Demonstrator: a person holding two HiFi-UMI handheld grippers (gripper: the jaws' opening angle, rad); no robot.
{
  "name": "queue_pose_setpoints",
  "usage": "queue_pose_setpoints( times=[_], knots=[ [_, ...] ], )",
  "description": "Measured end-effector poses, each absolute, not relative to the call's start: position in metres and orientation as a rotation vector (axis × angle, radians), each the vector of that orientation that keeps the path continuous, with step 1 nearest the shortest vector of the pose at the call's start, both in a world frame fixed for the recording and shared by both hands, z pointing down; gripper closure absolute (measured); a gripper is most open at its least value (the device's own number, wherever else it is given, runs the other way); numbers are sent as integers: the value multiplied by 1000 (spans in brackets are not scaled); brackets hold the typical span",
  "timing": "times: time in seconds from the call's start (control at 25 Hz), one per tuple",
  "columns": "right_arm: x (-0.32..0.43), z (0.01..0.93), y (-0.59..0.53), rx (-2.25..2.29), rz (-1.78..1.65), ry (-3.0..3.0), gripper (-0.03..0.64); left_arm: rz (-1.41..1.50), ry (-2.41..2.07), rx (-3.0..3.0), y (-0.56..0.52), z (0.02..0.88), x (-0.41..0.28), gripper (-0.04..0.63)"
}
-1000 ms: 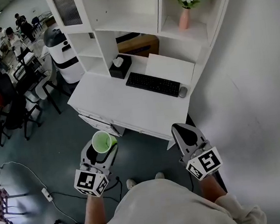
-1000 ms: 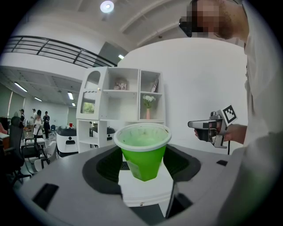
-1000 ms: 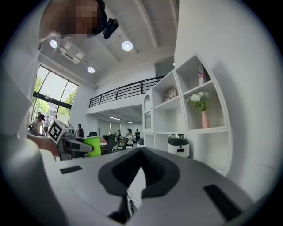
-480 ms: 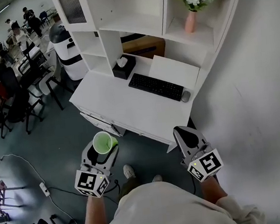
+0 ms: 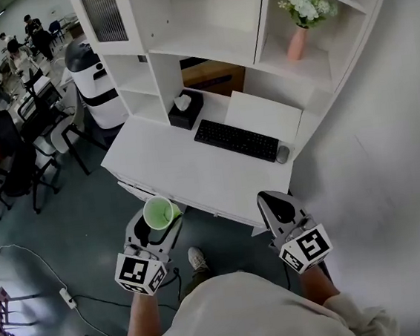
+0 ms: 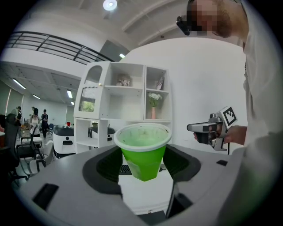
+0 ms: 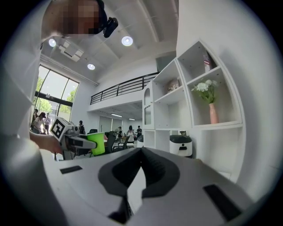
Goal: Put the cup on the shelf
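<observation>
A green cup (image 5: 157, 212) with a white rim stands upright between the jaws of my left gripper (image 5: 156, 223), which is shut on it just in front of the white desk's (image 5: 187, 166) near edge. In the left gripper view the cup (image 6: 143, 150) fills the middle, pressed by both pads, with the white shelf unit (image 6: 119, 110) far behind it. My right gripper (image 5: 277, 207) hovers beside the desk's right front corner, its jaws shut and nothing in them. The shelf unit (image 5: 203, 30) rises at the back of the desk with open compartments.
On the desk lie a black keyboard (image 5: 235, 140), a mouse (image 5: 282, 154), a black tissue box (image 5: 185, 108) and a white board (image 5: 263, 117). A pink vase with flowers (image 5: 297, 42) fills a right compartment. A white-and-black bin (image 5: 88, 72) and chairs (image 5: 14, 147) stand left.
Both grippers have moved forward toward the desk, so the desk and shelf sit nearer in view. The cup stays held in the left gripper; the right gripper's jaws stay together.
</observation>
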State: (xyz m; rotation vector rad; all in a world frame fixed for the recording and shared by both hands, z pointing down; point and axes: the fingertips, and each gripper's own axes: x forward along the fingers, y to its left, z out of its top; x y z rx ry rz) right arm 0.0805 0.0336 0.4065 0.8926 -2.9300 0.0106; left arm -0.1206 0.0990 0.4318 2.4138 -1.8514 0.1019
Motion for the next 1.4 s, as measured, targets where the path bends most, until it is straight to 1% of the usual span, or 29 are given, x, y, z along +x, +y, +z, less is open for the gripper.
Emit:
queue_pose_setpoints(
  times=[0.44, 0.72, 1.04, 1.4],
  knots=[
    [4, 396, -24, 1001, -26, -2902, 613, 81, -1744, 2490, 29, 433, -191, 305],
    [-37, 392, -39, 1064, -23, -2875, 613, 86, -1667, 2539, 1, 433, -228, 305],
    [-51, 395, -53, 1084, -36, -2836, 612, 64, -1635, 2545, -24, 437, -246, 305],
    [-56, 391, -97, 1065, -41, -2877, 613, 83, -1659, 2535, -66, 433, -251, 305]
  ],
)
